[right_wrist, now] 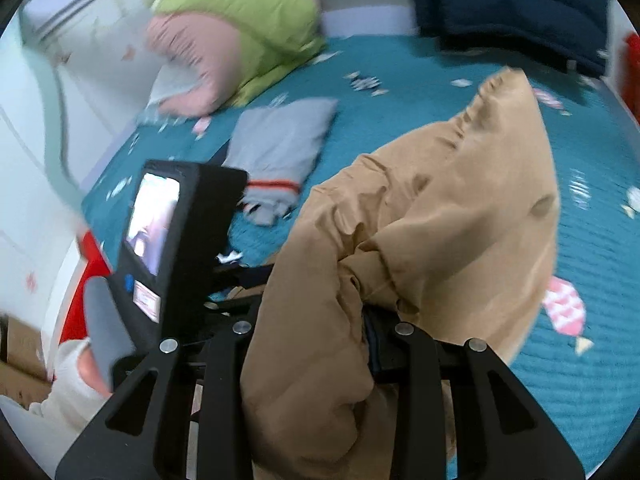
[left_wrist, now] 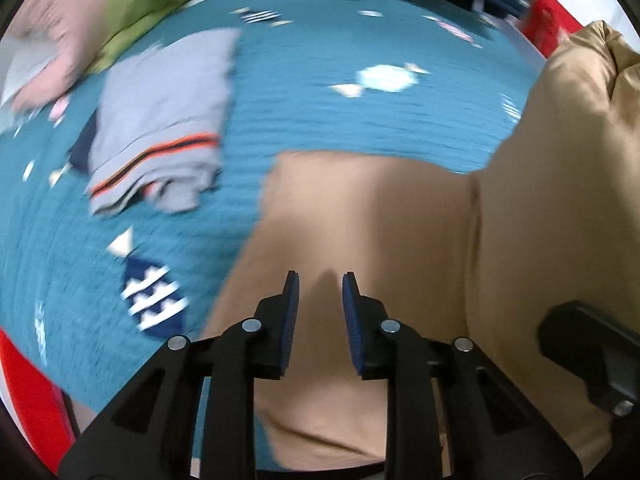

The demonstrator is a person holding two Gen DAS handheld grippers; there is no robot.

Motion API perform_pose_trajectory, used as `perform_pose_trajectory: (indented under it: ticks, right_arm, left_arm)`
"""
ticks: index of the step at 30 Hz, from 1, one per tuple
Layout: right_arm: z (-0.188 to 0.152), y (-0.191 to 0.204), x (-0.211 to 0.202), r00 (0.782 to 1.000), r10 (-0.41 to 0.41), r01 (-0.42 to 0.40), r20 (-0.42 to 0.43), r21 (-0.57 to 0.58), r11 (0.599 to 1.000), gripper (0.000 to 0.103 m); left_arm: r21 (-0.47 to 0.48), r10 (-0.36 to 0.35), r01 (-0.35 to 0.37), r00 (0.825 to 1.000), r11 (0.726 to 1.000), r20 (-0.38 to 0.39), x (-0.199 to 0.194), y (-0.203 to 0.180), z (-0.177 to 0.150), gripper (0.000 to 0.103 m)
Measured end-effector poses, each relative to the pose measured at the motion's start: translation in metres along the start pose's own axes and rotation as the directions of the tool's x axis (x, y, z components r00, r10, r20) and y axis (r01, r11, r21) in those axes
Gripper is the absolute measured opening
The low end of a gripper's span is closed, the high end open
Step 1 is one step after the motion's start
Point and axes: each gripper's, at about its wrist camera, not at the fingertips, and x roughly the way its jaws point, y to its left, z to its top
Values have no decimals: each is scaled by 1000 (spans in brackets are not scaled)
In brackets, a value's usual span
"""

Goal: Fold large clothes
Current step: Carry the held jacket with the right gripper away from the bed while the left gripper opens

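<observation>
A tan padded jacket [left_wrist: 372, 208] lies on the teal bedspread [left_wrist: 304, 92]. My left gripper [left_wrist: 321, 284] hovers just over its flat part, open and empty, blue pads apart. In the right wrist view the same tan jacket [right_wrist: 448, 208] is bunched and lifted, draped over my right gripper [right_wrist: 352, 312], which is shut on a fold of it; the fingertips are hidden by the cloth. The left gripper's body with its small screen [right_wrist: 168, 236] shows at the left of that view.
A folded grey garment with orange and dark stripes [left_wrist: 168, 120] lies on the bed to the left. A green and pink quilt [right_wrist: 240, 36] and a navy garment [right_wrist: 512, 4] sit at the far side. Red items [left_wrist: 548, 24] stand at the bed's edges.
</observation>
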Motion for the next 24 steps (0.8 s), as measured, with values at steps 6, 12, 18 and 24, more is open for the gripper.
perform_pose_trajectory:
  ticks: [6,12,18,24]
  right_arm:
    - [3,23,66,990,41,-48,-138,-45,998,30]
    - [-4,33,126,961,127,-124,-247,28,992,40]
    - [1,41,144,940,218,-194,-263,112,975,53]
    - [7,59,159,909,285,-255,-303,135,957,57]
  left_arm:
    - [-147,72,-79,996,986,-53,10,56,-24,23]
    - [-223,104,-126,989,967,-106,15,96,-47,23]
    - [-289,133,-168,982,942,-136,15,131,-61,23]
    - [-350,175,-213,975,912,-137,9,163,-69,27]
